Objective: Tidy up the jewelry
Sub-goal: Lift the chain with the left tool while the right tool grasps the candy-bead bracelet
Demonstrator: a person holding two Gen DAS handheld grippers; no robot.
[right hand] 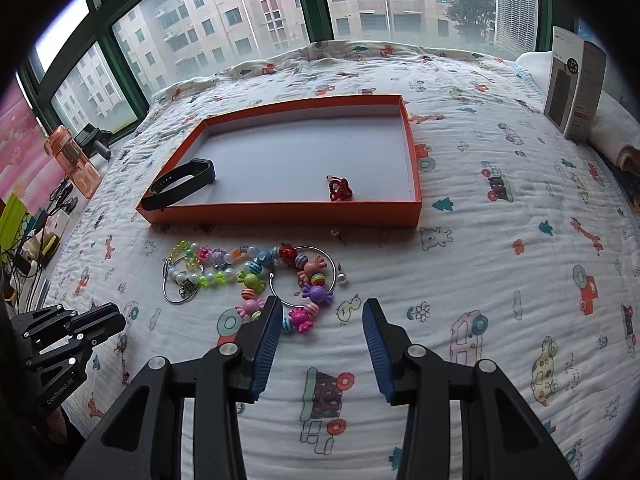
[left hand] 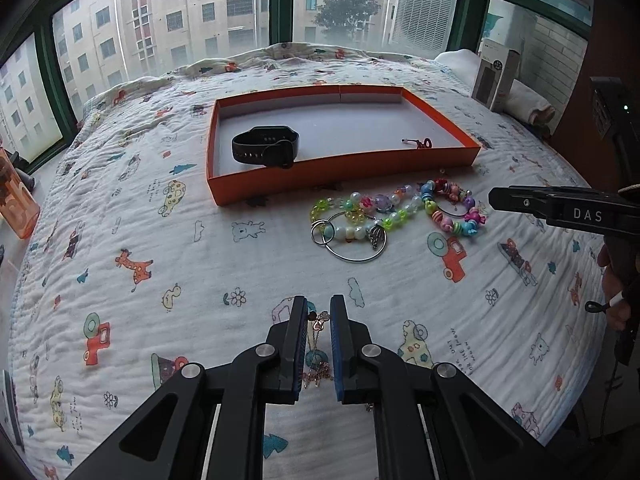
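The left wrist view showed a thin rose-gold chain (left hand: 319, 344) lying between the fingers of the left tongs (left hand: 319, 312); in the right wrist view this chain was only a faint line beside the left tongs (right hand: 94, 330). The right wrist view alone showed a single pearl earring (right hand: 341, 278) on the bed, just beside the candy-bead bracelet (right hand: 304, 292). The left tongs stood only narrowly parted around the chain, and it could not be told whether the pads pressed it. The right tongs (right hand: 322, 312) were released and wide apart, with the left fingertip touching or just over the candy beads and nothing held. In the orange tray (left hand: 280, 188) lay a black watch band (left hand: 266, 148) on the left and a small red ornament (right hand: 340, 190) near the front wall. In front of the tray, on the bed quilt (left hand: 160, 240) with cartoon cars and animals, lay the pale bead string with key rings (left hand: 352, 232). Behind the bed were green-framed windows (right hand: 116, 52) with apartment blocks outside, an orange bottle (right hand: 74, 160) on the left and a cardboard box (right hand: 576, 88) on the right.
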